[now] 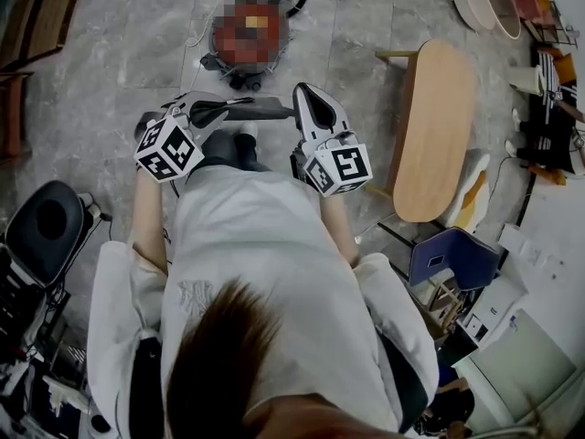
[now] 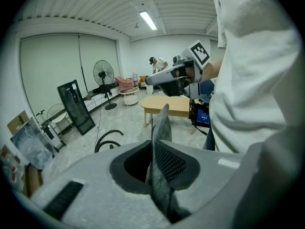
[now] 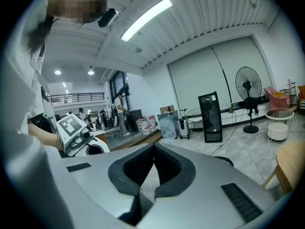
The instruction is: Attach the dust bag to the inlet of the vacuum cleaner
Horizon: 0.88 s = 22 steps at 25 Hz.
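Large open work hall, lab-like, partly dressed as a living room. Ahead of the right gripper (image 3: 153, 147) were a ribbed ceiling with strip lights (image 3: 145, 12), tall blinded windows (image 3: 214, 75), a pedestal fan (image 3: 247, 87) and a black cabinet (image 3: 210, 117). To its left were a railed mezzanine (image 3: 76, 98) and people standing at benches (image 3: 119, 111). Ahead of the left gripper (image 2: 153, 144) stood an oval wooden table (image 2: 167, 106) and a pink chair (image 2: 125, 84) on a grey stone-tile floor (image 2: 90, 142). To its left, boxes (image 2: 19, 123) leaned along the wall.
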{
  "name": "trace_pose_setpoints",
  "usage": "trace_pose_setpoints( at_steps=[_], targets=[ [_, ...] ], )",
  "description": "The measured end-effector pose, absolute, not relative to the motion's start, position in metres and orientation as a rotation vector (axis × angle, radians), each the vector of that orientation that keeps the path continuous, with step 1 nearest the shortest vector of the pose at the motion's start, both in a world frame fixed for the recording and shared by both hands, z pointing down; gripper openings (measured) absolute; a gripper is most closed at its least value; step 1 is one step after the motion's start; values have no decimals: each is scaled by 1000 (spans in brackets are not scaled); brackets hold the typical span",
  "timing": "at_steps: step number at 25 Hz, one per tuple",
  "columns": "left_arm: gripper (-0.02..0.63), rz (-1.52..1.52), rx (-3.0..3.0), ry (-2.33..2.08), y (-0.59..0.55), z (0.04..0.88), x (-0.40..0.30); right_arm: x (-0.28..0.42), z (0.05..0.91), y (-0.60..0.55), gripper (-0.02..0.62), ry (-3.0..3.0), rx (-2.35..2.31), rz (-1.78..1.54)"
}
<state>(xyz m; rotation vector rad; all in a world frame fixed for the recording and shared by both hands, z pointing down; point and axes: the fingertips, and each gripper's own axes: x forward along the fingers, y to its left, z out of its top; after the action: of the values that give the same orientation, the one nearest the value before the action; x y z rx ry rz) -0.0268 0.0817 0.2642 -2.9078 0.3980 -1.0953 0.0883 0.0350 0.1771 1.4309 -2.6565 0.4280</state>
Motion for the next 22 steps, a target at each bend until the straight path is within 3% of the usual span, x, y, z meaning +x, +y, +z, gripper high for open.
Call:
trace_pose_setpoints(
  at_steps=[17,19,22],
  targets=[
    [38,-1106,-2885,231,41,259,-49,33,164,14,2,-2717,1219,300],
    [38,-1114,-2879,206,38,261,-50,22,171,18,54,-2699,1127,289],
    [38,-1118,-2878,167,34,268,-49,10,183,18,83,-2653,1033,296]
  ],
)
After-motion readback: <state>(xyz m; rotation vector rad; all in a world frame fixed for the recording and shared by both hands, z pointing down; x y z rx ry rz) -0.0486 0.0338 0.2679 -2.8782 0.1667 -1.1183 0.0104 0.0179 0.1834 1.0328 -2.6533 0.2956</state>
